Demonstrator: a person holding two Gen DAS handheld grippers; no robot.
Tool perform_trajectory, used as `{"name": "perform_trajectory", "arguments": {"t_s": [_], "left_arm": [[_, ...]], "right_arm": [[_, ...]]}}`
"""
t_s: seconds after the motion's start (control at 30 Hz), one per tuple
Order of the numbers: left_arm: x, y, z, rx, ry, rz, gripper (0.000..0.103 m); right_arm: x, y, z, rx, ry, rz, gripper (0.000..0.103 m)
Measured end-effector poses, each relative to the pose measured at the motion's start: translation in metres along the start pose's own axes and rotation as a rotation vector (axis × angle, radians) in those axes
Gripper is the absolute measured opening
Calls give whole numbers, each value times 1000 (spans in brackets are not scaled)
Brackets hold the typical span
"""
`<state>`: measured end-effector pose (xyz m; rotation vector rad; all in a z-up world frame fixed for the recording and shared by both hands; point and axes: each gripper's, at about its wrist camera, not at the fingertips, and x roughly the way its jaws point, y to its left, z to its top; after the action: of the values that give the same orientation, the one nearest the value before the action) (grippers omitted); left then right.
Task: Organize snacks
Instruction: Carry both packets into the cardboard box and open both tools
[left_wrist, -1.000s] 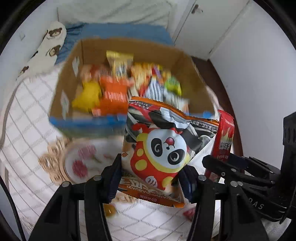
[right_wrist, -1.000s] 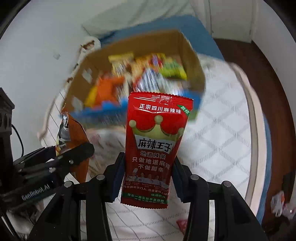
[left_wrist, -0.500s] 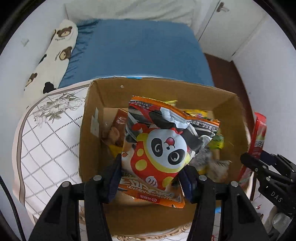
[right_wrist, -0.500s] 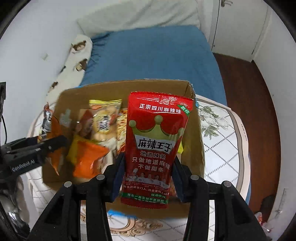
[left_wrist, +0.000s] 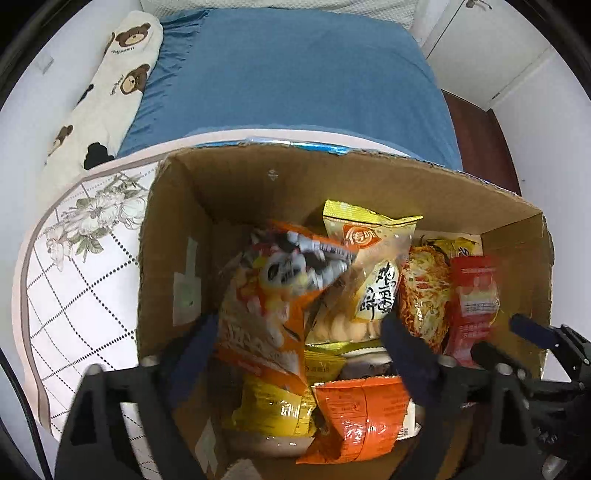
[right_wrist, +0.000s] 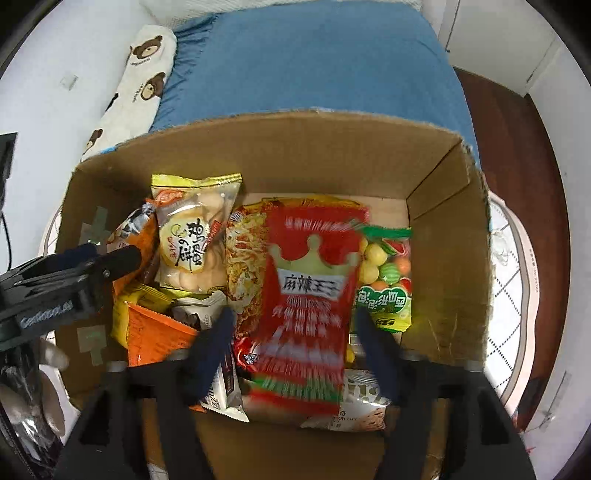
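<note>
Two hand-held grippers hover over an open cardboard box (right_wrist: 447, 206) of snacks on a bed. The left gripper (left_wrist: 295, 347) has its fingers spread wide, and the blurred panda snack bag (left_wrist: 266, 295) appears to be dropping between them into the box's left side. The right gripper (right_wrist: 291, 339) is likewise spread, with the blurred red snack packet (right_wrist: 306, 295) loose between its fingers, over the noodle packet (right_wrist: 243, 251). The step looks like dropping both in; next, lift both grippers clear and fetch more snacks

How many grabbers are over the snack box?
2. The left gripper hangs over the panda packet at the cardboard box's left; the right gripper over the red crown packet.
</note>
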<state>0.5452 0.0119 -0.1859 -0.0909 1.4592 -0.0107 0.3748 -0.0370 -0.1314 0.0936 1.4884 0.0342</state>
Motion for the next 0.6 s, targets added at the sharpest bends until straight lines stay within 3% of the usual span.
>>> {"name": "perform_trajectory", "arguments": {"t_s": [0.07, 0.27, 0.6], "left_arm": [[-1, -2, 0, -3, -2, 1, 93], [-8, -5, -6, -9, -32, 6, 93], [-41, -16, -52, 16, -149, 48, 93]], "right_arm": [[4, -2, 1, 5, 7, -6, 92], [-2, -9, -5, 8, -24, -40, 95], [-35, -9, -36, 17, -131, -98, 95]]}}
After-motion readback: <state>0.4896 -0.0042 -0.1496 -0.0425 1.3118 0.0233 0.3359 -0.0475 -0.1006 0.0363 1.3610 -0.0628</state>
